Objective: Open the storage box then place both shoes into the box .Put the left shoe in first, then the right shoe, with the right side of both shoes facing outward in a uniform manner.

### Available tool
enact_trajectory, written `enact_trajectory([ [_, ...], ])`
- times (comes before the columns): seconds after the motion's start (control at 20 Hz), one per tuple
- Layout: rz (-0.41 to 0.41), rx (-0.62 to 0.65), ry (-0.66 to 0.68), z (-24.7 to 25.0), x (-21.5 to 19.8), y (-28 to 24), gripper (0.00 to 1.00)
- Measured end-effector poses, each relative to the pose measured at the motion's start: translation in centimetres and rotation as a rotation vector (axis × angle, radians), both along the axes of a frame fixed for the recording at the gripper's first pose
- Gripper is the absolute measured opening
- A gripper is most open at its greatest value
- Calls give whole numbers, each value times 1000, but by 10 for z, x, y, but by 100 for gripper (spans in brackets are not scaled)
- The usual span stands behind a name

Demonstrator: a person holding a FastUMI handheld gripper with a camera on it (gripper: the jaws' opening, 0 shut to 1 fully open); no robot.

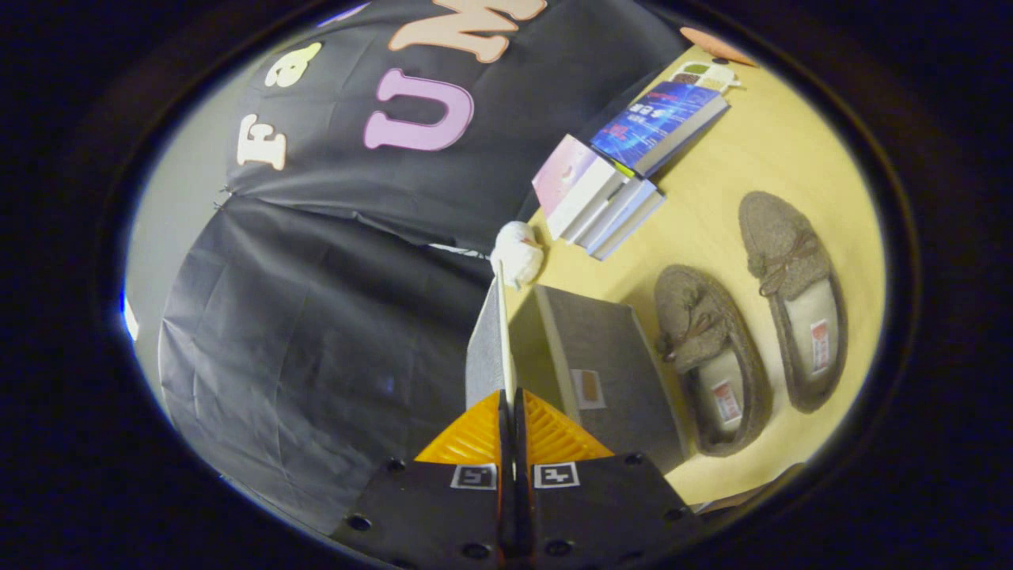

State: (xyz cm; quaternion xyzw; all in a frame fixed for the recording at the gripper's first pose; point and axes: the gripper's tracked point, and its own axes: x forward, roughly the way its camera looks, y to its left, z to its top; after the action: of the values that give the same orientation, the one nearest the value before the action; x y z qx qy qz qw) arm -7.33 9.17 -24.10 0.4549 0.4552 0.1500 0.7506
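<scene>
Two slippers (712, 360) (795, 297) lie side by side beside the grey box (609, 372). We see our gripper (509, 404) pinching the box's raised lid (492, 340), jaws nearly closed on it.

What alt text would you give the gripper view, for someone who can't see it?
The gripper is pinched shut on the raised lid of a grey storage box, holding it open. Beside the box, two brown slippers lie on a yellow table, with stacked books and a small white toy beyond.
</scene>
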Motion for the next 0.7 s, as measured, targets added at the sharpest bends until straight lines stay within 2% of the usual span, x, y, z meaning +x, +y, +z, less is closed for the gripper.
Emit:
enact_trajectory([
  [0.1,8,0,-42,27,8,10,3],
  [0.3,78,-32,-117,69,18,47,3],
  [0.7,178,-95,-155,103,23,122,5],
])
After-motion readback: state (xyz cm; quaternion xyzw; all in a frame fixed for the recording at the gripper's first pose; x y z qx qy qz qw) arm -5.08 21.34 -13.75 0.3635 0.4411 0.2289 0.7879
